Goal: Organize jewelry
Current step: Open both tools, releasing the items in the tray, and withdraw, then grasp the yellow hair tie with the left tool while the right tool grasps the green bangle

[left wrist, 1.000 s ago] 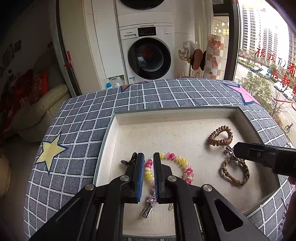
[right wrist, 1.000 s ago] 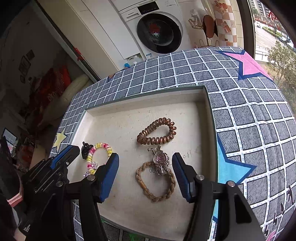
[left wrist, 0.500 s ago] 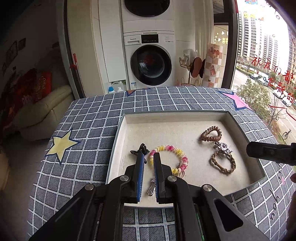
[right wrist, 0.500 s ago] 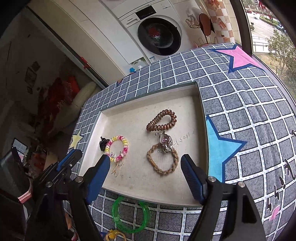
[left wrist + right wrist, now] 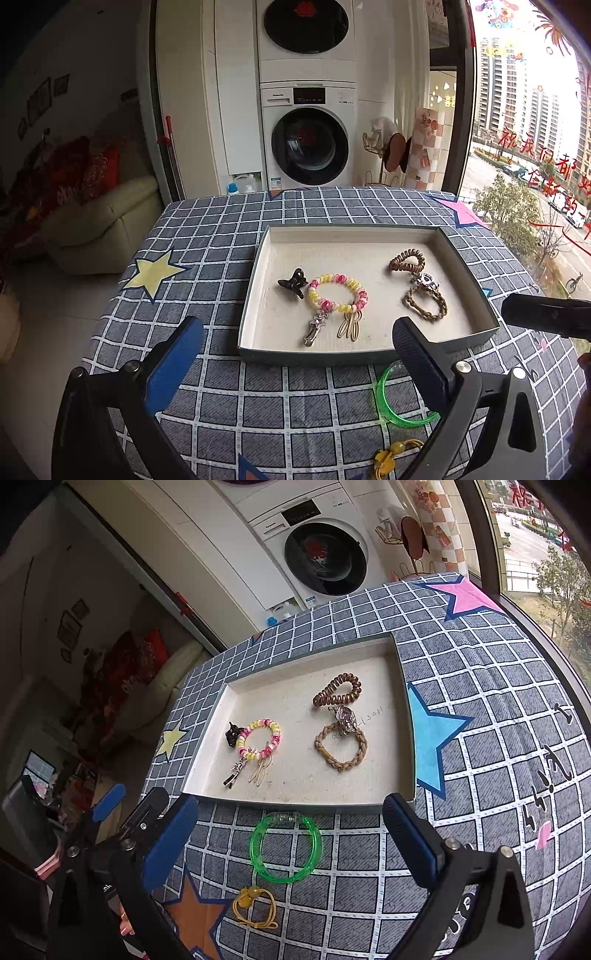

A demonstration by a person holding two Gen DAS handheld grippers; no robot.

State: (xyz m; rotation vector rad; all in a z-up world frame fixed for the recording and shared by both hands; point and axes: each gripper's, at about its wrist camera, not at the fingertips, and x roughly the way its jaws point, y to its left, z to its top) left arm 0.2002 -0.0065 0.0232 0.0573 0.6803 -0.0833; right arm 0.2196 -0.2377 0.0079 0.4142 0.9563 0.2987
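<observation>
A: Since a second ago both grippers have drawn back off the tray (image 5: 373,232); the near rim now lies ahead of the fingertips in both wrist views, and the green bangle (image 5: 285,846) and yellow hair tie (image 5: 255,908) have come into sight.

B: And the claws?

A: The left gripper (image 5: 297,363), pinched narrow before, has just been opening and stands wide with nothing between its pads. The right gripper (image 5: 290,840) has also just been opening; it is wide and grips nothing, though the bangle shows between its fingers, down on the cloth.

B: Room to move?

A: The checked tablecloth (image 5: 229,229) is bare along the table's left edge and far edge. Toward the near edge, the bangle lies just outside the tray's near rim, the hair tie nearer still.

B: Inside the tray?

A: Near the left wall, a black claw clip (image 5: 292,283) touches the pink-and-yellow bead bracelet (image 5: 338,292). Below the bracelet, a silver star clip (image 5: 317,326) and a gold clip (image 5: 350,325) lie with their long axes toward the near rim. Toward the right wall, the brown coil tie (image 5: 407,260), a silver brooch (image 5: 425,280) and the braided bracelet (image 5: 426,304) run in a line from the far side to the near side.
</observation>
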